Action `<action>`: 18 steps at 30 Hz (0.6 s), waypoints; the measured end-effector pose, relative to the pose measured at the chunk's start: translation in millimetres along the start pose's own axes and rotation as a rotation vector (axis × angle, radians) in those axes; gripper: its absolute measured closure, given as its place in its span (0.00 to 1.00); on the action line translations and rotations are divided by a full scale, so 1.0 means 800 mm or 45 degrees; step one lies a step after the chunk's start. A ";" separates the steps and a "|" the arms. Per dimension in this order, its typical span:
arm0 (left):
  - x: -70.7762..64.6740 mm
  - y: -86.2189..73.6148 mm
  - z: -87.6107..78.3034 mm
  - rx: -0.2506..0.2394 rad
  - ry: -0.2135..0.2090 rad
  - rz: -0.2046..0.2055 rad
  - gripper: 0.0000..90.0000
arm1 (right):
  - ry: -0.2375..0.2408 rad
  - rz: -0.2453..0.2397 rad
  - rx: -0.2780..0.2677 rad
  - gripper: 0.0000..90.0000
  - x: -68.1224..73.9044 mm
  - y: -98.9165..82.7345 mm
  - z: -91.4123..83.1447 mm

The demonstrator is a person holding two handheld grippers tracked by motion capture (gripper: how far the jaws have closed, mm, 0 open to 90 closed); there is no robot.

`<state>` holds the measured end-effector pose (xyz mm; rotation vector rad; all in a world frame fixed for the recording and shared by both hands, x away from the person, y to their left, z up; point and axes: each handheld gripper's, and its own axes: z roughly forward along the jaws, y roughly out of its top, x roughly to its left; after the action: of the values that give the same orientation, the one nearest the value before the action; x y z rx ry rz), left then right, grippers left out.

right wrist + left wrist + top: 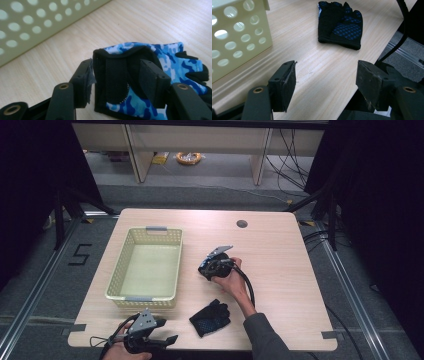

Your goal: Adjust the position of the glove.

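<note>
Gloves seem to be what this is about, going by what's on the bench [280,245]: one black glove [210,317] flat near the front edge, and a blue camo glove [140,75] sitting right at the right tool [117,82]. In the right gripper view its cuff stands up between the jaws, one jaw tucked inside the opening and the other just outside. Jaws look fairly narrow around that cuff edge, though whether they're actually pinching it yet is hard to call.

Left tool [325,82] hangs at the bench's front-left corner, jaws wide with nothing in them. The black glove lies ahead of it and a bit to its right, cuff end nearest, fingers pointing away.

Basket [147,265] is just left of the right tool, so a short sideways carry would probably get the camo glove in.
</note>
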<state>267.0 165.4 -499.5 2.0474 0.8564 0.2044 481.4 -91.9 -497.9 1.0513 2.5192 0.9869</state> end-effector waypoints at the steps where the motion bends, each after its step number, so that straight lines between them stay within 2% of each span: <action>1: 0.000 0.000 0.000 0.019 -0.003 -0.002 0.36 | 0.008 0.017 0.018 0.52 0.001 0.000 0.002; 2: 0.002 0.000 0.000 0.039 0.005 0.040 0.36 | -0.008 -0.003 0.028 0.54 -0.002 -0.002 0.008; 3: 0.002 0.000 0.000 0.039 0.005 0.040 0.36 | -0.008 -0.003 0.028 0.54 -0.002 -0.002 0.008; 4: -0.002 0.000 0.002 0.007 -0.007 -0.001 0.36 | -0.021 0.006 0.009 0.55 -0.001 -0.003 0.011; 5: -0.002 -0.001 0.003 -0.003 -0.007 -0.001 0.36 | -0.027 0.001 0.009 0.57 -0.002 -0.002 0.011; 6: 0.000 0.000 0.002 0.017 -0.004 0.012 0.36 | -0.025 -0.015 0.031 0.63 -0.003 -0.002 0.009; 7: 0.000 0.000 0.002 0.017 -0.004 0.012 0.36 | -0.025 -0.015 0.031 0.63 -0.003 -0.002 0.009; 8: 0.001 0.000 0.002 0.035 0.011 -0.001 0.36 | -0.031 -0.003 0.031 0.68 -0.004 -0.004 0.008; 9: 0.001 0.000 0.002 0.028 0.013 0.000 0.36 | -0.048 -0.005 0.002 0.70 -0.004 -0.006 0.010; 10: 0.001 0.000 0.001 0.027 0.010 0.003 0.36 | -0.039 0.001 0.020 0.73 -0.005 -0.006 0.007; 11: 0.001 0.000 0.001 0.017 0.005 0.010 0.36 | -0.047 0.007 0.017 0.74 -0.005 -0.006 0.007; 13: 0.000 -0.001 0.002 0.018 0.003 -0.015 0.36 | -0.045 0.002 -0.006 0.77 -0.006 -0.007 0.009; 15: 0.001 0.000 0.002 0.031 0.004 -0.004 0.36 | -0.036 -0.006 0.013 0.79 -0.006 -0.007 0.007; 16: 0.001 -0.001 0.003 0.026 0.020 0.004 0.36 | -0.027 0.017 0.009 0.81 -0.004 -0.007 0.007; 18: 0.002 -0.001 0.003 0.016 -0.001 0.006 0.36 | -0.044 0.019 0.003 0.82 -0.005 -0.007 0.005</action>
<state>268.6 165.0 -502.0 2.0610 0.8543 0.2010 483.4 -95.5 -505.0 1.0805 2.4893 0.9616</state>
